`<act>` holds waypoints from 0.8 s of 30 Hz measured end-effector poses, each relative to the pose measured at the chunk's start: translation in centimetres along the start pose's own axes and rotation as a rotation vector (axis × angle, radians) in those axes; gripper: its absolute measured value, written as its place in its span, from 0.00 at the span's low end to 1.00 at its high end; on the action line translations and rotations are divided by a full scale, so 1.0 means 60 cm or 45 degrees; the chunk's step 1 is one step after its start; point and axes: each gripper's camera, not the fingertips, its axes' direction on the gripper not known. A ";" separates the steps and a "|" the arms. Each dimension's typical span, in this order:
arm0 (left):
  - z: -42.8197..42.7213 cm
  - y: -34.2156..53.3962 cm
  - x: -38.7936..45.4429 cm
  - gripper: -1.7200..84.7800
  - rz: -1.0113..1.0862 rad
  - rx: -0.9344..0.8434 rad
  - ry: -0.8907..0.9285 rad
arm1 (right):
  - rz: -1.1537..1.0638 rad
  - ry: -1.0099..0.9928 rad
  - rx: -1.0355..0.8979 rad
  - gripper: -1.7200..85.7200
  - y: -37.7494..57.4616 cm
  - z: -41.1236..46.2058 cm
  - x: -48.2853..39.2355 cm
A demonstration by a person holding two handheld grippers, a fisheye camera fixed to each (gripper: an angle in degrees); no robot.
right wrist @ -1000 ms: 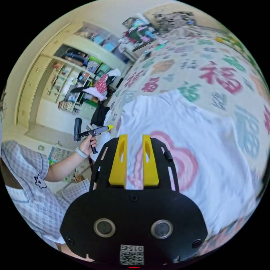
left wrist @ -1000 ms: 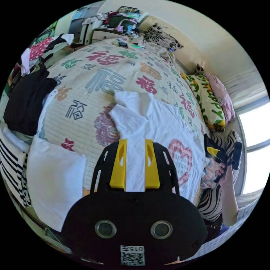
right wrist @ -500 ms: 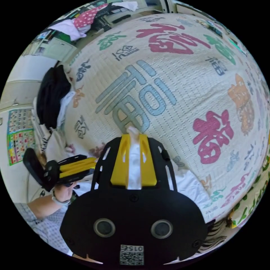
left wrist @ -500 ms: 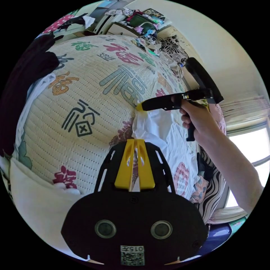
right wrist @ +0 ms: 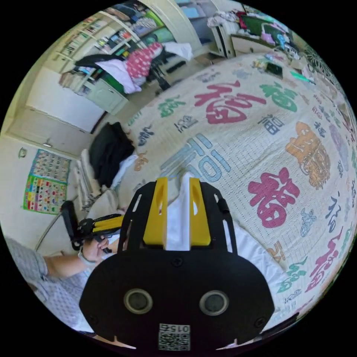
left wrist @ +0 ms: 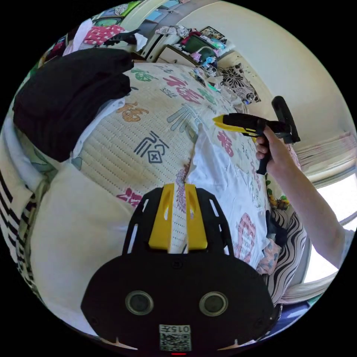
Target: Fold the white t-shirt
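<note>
Across the character-printed quilted bed (left wrist: 122, 148), the white cotton t-shirt (left wrist: 223, 182) is stretched lengthwise (both claws released): right claw (right wrist: 177, 193) nearer its far end, left claw (left wrist: 179, 193) beside its near edge.

We are in a lived-in bedroom: a bed under a quilted cover (right wrist: 260, 148) printed with large coloured characters, pillows (left wrist: 238, 81) against the wall, crowded bookshelves (right wrist: 111, 33), a cluttered desk (left wrist: 186, 48), a poster (right wrist: 44, 182), and clothes draped over a chair (right wrist: 141, 63).
</note>
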 end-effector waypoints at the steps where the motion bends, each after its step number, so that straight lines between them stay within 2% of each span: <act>1: -0.020 0.011 0.012 0.09 0.062 -0.025 -0.006 | -0.041 -0.076 0.085 0.11 0.032 -0.032 -0.008; 4: -0.061 0.060 0.045 0.11 0.243 -0.203 -0.013 | -0.112 -0.172 0.241 0.08 0.178 -0.106 -0.029; 6: -0.072 0.103 0.066 0.11 0.341 -0.358 -0.063 | -0.040 -0.141 0.247 0.07 0.294 -0.130 -0.026; 9: -0.065 0.182 0.093 0.12 0.457 -0.626 -0.218 | 0.303 -0.065 0.126 0.07 0.511 -0.138 -0.004; 13: -0.023 0.260 0.117 0.14 0.519 -0.865 -0.475 | 0.752 0.252 -0.226 0.11 0.777 -0.126 -0.037; 18: 0.024 0.294 0.147 0.15 0.526 -0.898 -0.631 | 1.012 0.346 -0.457 0.12 0.957 -0.088 -0.067; 22: 0.034 0.310 0.174 0.15 0.520 -0.849 -0.662 | 1.150 0.105 -0.453 0.12 1.021 -0.020 -0.053; 24: 0.037 0.309 0.181 0.14 0.508 -0.856 -0.648 | 1.187 0.144 -0.415 0.12 1.036 -0.021 -0.053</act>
